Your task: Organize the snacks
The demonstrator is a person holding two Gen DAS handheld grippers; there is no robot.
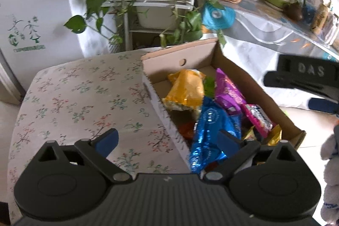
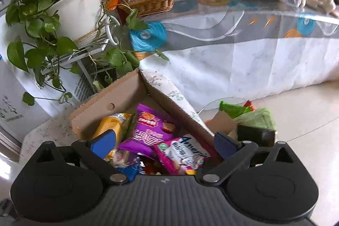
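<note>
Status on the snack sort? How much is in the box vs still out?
Done: the cardboard box already holds the yellow, purple, blue and pink-white packs. In hand: nothing; left gripper and right gripper are both open and empty. Left: no loose snacks show on the floral tabletop.

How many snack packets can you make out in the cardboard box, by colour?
Yellow-orange packet: 1
Purple packet: 1
Blue foil packet: 1
Pink-and-white packet: 1
Gold wrapper: 1
Total: 5 clearly visible; smaller pieces underneath cannot be counted.
</note>
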